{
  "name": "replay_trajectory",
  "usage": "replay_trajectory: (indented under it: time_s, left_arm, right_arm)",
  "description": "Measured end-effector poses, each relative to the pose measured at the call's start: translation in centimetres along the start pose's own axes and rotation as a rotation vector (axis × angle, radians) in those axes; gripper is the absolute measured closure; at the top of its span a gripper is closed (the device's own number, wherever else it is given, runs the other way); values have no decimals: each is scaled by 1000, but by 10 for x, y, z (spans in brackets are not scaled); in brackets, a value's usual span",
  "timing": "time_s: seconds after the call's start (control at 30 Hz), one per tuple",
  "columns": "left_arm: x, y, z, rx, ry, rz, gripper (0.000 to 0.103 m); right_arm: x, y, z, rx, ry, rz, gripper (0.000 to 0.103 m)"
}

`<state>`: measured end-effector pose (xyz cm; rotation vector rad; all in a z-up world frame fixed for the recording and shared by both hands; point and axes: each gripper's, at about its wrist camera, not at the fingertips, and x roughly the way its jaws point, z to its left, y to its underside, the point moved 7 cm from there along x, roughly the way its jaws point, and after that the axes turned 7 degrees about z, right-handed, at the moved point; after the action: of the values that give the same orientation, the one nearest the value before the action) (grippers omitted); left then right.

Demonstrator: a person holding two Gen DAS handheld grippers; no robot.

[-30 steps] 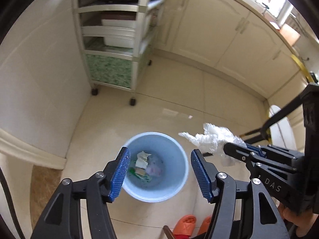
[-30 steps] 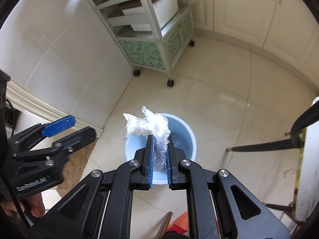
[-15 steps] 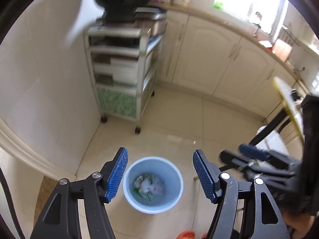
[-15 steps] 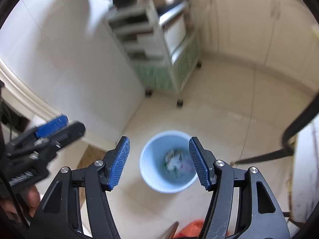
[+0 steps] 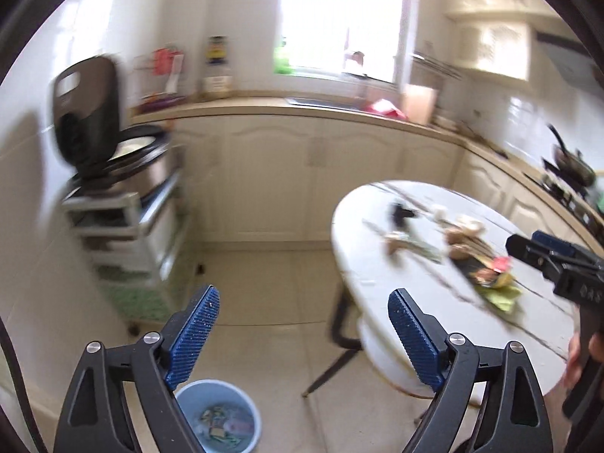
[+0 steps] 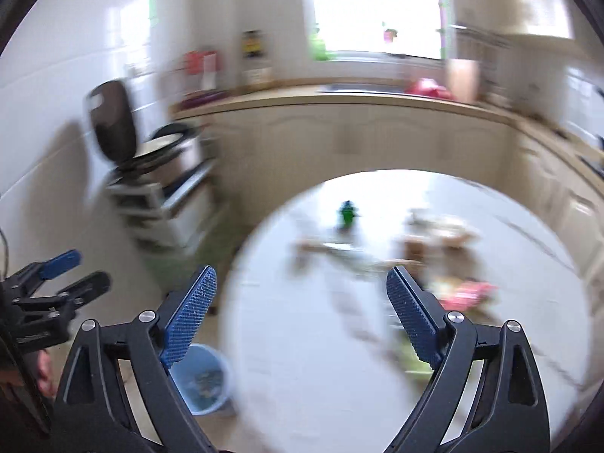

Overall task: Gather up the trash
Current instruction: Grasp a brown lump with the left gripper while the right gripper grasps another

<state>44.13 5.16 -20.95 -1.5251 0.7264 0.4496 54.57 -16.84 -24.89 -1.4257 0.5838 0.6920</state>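
Blurred kitchen, round white table (image 5: pixel 362 264) right of centre, scraps (image 5: pixel 487 275) left on it. Blue bin (image 5: pixel 226 421) bottom left, now holding the plastic wad. Right gripper (image 6: pixel 302 313) and left gripper (image 5: pixel 304 332) gaping wide, empty, swung up toward more trash.

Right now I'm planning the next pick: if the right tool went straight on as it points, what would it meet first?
Probably the white table, at a bare part short of the blurred litter. The right tool is open and empty; blur leaves depth uncertain.
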Motion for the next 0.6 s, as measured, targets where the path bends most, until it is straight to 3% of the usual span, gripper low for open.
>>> replay_trajectory:
  time_s: [0.13,0.27,0.33,0.57,0.6]
  left_arm:
    - [35,-9,-54,73,51,50,15]
    - [87,-35,-84,146,25,83,15]
    - [119,-47,-84,167,-2,113,15]
    - [210,-84,-85,169,15,178,19]
    - [221,-86,-85,166,19,191,24]
  right_arm:
    - [2,6,-74,61,62,53,12]
    - [9,6,-114,73,80,89,12]
    - [14,5,-121,67,78,90,12]
    - [52,2,-120,12,54,144,12]
    - [56,3,-116,3,46,151,12]
